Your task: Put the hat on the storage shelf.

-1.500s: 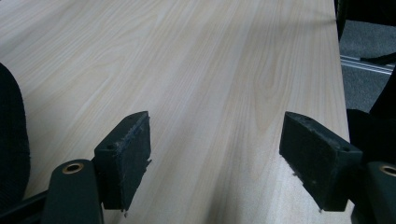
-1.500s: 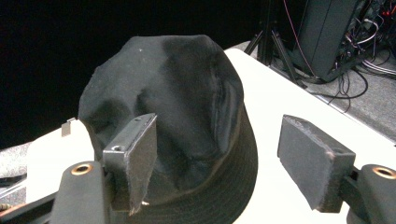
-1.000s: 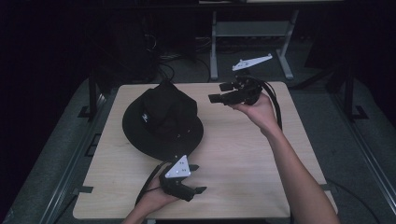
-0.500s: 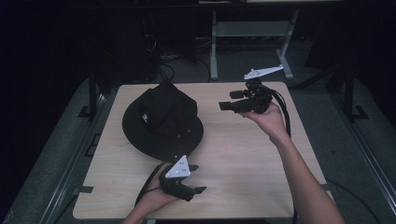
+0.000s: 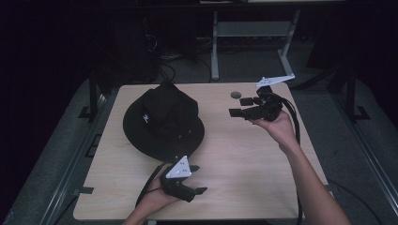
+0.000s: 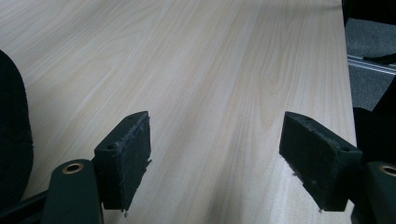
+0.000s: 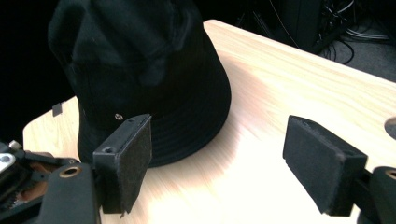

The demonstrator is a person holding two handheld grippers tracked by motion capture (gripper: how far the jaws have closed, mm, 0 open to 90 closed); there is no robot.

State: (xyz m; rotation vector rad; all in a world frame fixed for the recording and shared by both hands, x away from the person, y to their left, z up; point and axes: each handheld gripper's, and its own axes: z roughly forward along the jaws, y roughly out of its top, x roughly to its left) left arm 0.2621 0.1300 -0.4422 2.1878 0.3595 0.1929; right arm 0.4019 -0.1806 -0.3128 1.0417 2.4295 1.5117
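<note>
Lying left of centre in the high view, the black bucket hat [image 5: 163, 121] rests brim-down on the light wooden counter [image 5: 234, 154], its crown crumpled and a small white logo on its side. The left tool [image 5: 193, 179] sits low in the frame near the counter's front edge, just below the hat's brim, with a grey three-cornered plate on top; in the left gripper view its jaws stand wide apart with bare wood grain between them and the dark edge of the hat [image 6: 14, 140] at the left border. The right tool [image 5: 238, 107] is held up in the person's right hand [image 5: 277, 126] at the right of the frame, well apart from the hat, its jaws pointing toward the hat. In the right gripper view those jaws gape wide and grip nothing, and the hat [image 7: 149, 79] fills the upper left beyond them. A small round hole [image 5: 235, 95] shows in the counter near its far edge.
</note>
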